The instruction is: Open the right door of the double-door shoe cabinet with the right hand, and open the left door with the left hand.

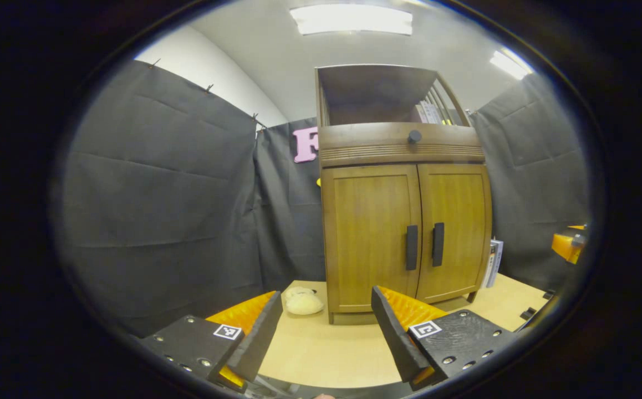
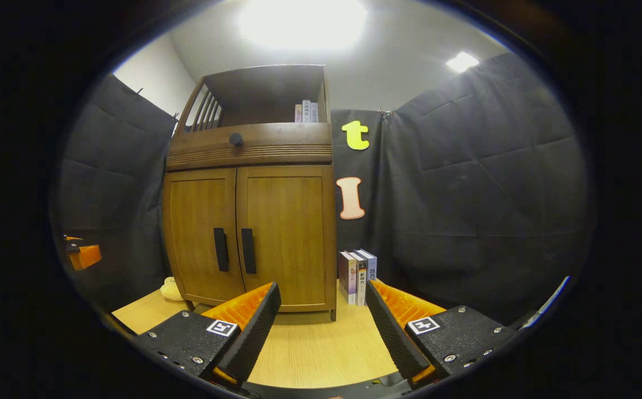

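Both grippers open and empty, short of a shoe cabinet whose doors are both closed.

In the left gripper view, the left gripper (image 1: 326, 332) has its fingers spread with bare table (image 1: 321, 354) between them; ahead and a little right stands the shoe cabinet (image 1: 404, 233), its left door (image 1: 371, 238) nearer this gripper, the upright left handle (image 1: 411, 247) just beside the right handle (image 1: 438, 244) at the centre seam. In the right gripper view, the right gripper (image 2: 324, 327) also gapes empty; the cabinet lies ahead and to its left, so the right door (image 2: 288, 238) and its vertical bar are its nearer target. Books (image 2: 358, 274) stand just right of the cabinet. Each pull likely needs a forward reach with the fingers either side of the bar.
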A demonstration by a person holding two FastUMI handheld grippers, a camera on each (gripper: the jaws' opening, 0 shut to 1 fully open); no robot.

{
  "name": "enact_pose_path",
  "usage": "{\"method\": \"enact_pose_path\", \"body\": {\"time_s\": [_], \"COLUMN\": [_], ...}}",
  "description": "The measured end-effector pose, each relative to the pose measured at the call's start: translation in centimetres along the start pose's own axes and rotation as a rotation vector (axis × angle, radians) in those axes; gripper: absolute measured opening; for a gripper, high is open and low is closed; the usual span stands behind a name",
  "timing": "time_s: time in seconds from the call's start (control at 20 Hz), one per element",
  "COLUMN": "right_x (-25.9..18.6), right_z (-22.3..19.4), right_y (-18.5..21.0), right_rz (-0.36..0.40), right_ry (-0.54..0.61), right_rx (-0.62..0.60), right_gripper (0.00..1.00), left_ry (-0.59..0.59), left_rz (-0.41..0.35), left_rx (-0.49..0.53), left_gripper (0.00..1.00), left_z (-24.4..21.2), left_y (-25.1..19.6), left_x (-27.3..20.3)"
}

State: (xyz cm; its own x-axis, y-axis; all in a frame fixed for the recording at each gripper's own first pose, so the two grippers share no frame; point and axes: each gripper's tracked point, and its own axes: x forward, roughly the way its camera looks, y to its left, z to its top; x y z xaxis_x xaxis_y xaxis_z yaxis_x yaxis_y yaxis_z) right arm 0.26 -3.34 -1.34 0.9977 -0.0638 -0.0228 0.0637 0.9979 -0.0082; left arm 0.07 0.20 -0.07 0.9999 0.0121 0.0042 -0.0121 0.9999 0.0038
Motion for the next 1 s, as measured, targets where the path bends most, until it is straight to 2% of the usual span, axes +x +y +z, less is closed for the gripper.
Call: {"method": "enact_pose_path", "body": {"time_s": [0.05, 0.1, 0.15, 0.55, 1.0], "right_x": [0.1, 0.1, 0.2, 1.3, 5.8], "right_z": [0.1, 0.2, 0.1, -0.4, 1.1], "right_y": [-0.1, -0.1, -0.3, -0.6, 2.9], "right_rz": [-0.002, -0.002, -0.003, 0.006, 0.096], "right_ry": [-0.002, -0.002, -0.002, -0.005, -0.029], "right_rx": [-0.001, -0.002, -0.003, 0.005, 0.016], "right_gripper": [0.96, 0.95, 0.95, 0.95, 0.95], "left_ry": [0.003, 0.003, 0.005, 0.005, -0.004], "left_rz": [0.001, 0.002, 0.003, 0.012, 0.034], "left_rx": [-0.002, -0.004, -0.003, 0.004, 0.010], "left_gripper": [0.93, 0.99, 0.93, 0.93, 0.93], "left_z": [-0.1, -0.1, -0.1, -0.1, 0.3], "left_y": [0.0, 0.1, 0.1, 0.1, 0.4], "left_x": [0.0, 0.0, 0.0, 0.1, 0.0]}}
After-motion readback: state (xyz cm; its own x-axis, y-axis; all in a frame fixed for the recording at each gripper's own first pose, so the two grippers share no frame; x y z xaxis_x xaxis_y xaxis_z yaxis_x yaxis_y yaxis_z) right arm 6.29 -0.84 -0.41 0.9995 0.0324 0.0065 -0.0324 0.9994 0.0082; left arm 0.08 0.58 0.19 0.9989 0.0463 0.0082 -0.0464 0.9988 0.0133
